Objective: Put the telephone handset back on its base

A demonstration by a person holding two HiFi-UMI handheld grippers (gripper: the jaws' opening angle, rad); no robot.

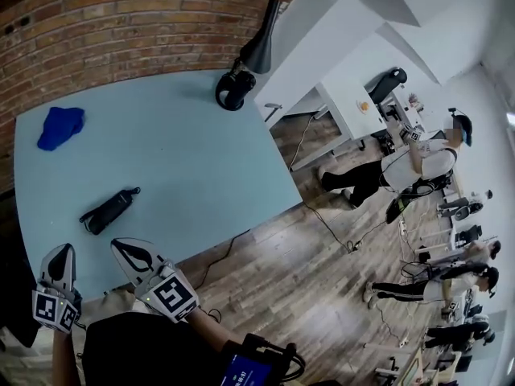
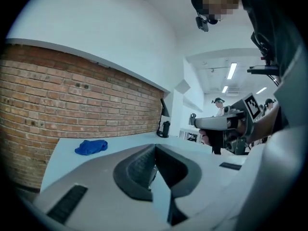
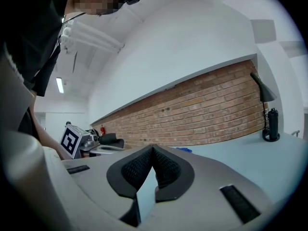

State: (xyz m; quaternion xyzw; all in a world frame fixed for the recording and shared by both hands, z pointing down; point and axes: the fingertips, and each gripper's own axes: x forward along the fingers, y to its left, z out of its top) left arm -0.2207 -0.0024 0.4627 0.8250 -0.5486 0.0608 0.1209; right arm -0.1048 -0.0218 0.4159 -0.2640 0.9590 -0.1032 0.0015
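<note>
A black telephone (image 1: 108,210) lies on the pale blue table (image 1: 185,159), toward its near left, with a thin cord at its far end; I cannot tell handset from base. My left gripper (image 1: 58,262) hangs over the table's near edge, short of the phone, its jaws shut with nothing between them (image 2: 155,148). Just to its right, my right gripper (image 1: 132,253) is also shut and empty (image 3: 153,149), tips pointing toward the phone. Neither gripper view shows the telephone.
A crumpled blue cloth (image 1: 60,127) lies at the table's far left, below the brick wall (image 1: 105,22). A black desk lamp (image 1: 236,87) stands at the far right corner. Right of the table are wood floor (image 1: 322,280), white desks and several people.
</note>
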